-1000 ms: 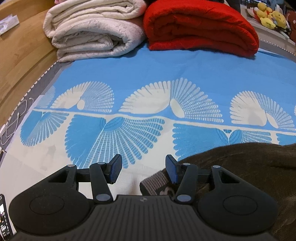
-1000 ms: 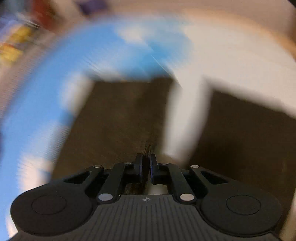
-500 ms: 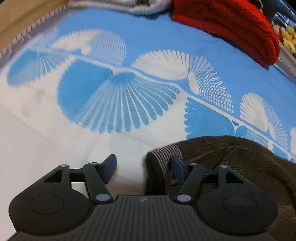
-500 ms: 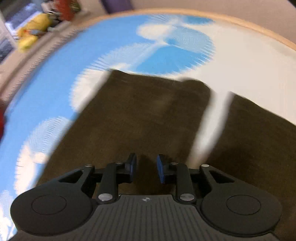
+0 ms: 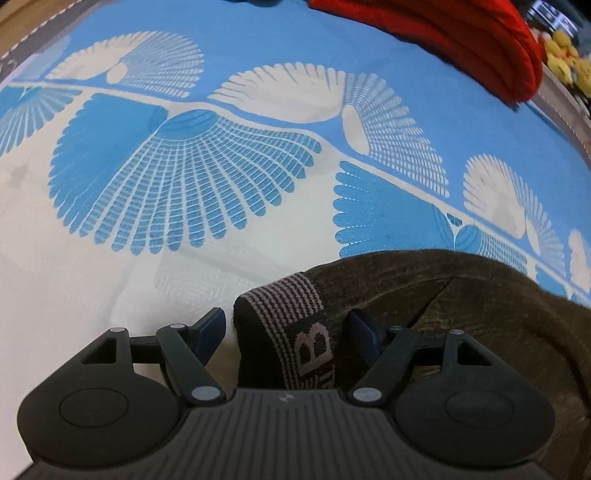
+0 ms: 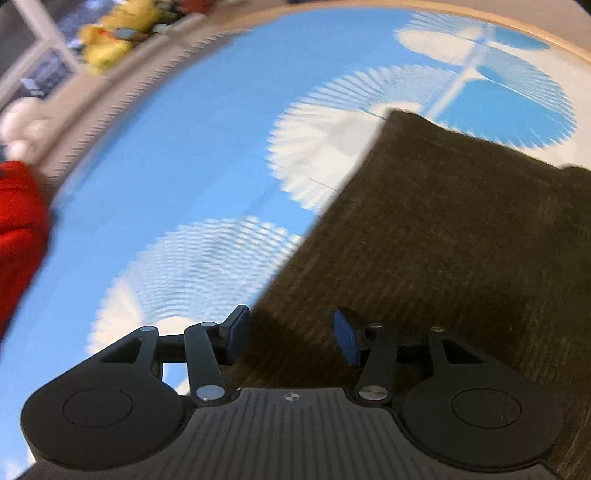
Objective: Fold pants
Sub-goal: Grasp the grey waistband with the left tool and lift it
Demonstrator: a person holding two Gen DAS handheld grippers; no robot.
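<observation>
Dark brown pants (image 5: 461, 295) lie on a blue and white patterned bedcover (image 5: 184, 177). Their striped waistband corner (image 5: 291, 332), with a woven letter B, sits between the fingers of my left gripper (image 5: 288, 328), which is open around it. In the right wrist view the pants (image 6: 443, 240) spread flat to the right. My right gripper (image 6: 291, 336) is open, low over the left edge of the fabric, and holds nothing.
A folded red blanket (image 5: 461, 37) lies at the far edge of the bed, also seen in the right wrist view (image 6: 18, 236). Yellow plush toys (image 6: 110, 37) sit beyond the bed's stitched border. A wooden edge (image 6: 480, 22) rims the bed's far side.
My left gripper has moved forward so the waistband corner now lies between its open fingers. My right gripper has opened from shut and swung left toward the pants' edge.
</observation>
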